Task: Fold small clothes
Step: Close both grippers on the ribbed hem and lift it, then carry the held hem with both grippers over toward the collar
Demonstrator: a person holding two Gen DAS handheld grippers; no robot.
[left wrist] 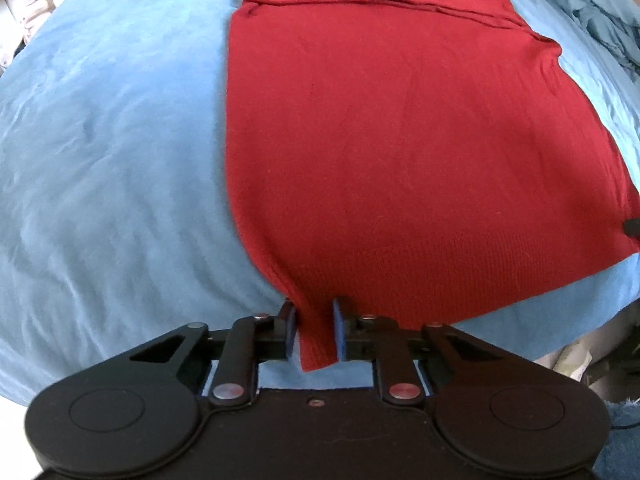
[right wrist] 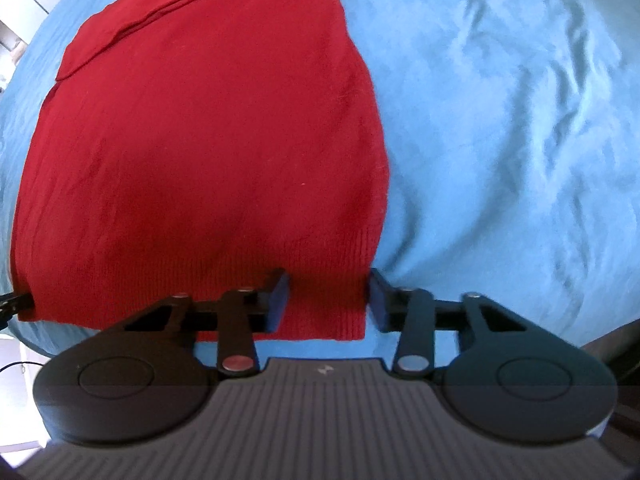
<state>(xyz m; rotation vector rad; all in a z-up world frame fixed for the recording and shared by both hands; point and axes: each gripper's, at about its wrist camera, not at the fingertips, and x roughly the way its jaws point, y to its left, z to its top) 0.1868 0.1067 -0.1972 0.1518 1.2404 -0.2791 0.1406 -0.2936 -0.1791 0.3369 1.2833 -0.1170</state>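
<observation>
- Left gripper (left wrist: 316, 330): jaws partly apart, straddling the near left hem corner of the red sweater (left wrist: 400, 140); a tongue of ribbed hem hangs down between the blue pads (left wrist: 291, 334). Left pad touching or nearly touching the cloth, right pad with a sliver of gap. Not clamped; cannot tell whether closing or letting go.
- Right gripper (right wrist: 328, 300): jaws wide apart, set either side of the near right hem corner of the red sweater (right wrist: 200, 140), no pad pressing the knit. Likely placed so as to take both hem corners at once, for a lift of the bottom edge up toward the collar.
- Just ahead of both: ribbed hem band lying at the near edge of the bed (left wrist: 100, 160), left corner drooping past it. Handy for a pinch from below, yet prone to sliding off if pulled nearward.
- In the right wrist view, a dark tip at the far left hem corner, probably the other gripper.
- Further ahead: body of the sweater flat and smooth on the blue bedcover (right wrist: 500, 120), side edges fairly straight, apparently already narrowed.
- Furthest ahead: a layered fold line across the upper part, probably sleeves or shoulders laid across, with a scrap of white at the collar.
- Open room: broad bare bedcover outward of each gripper, and beyond the collar as well; bunched blue cloth (left wrist: 608, 12) far ahead to the right, well apart from the sweater.
- Judgement: a forward fold has free passage; the chief hazard is an uneven grip skewing the hem.
</observation>
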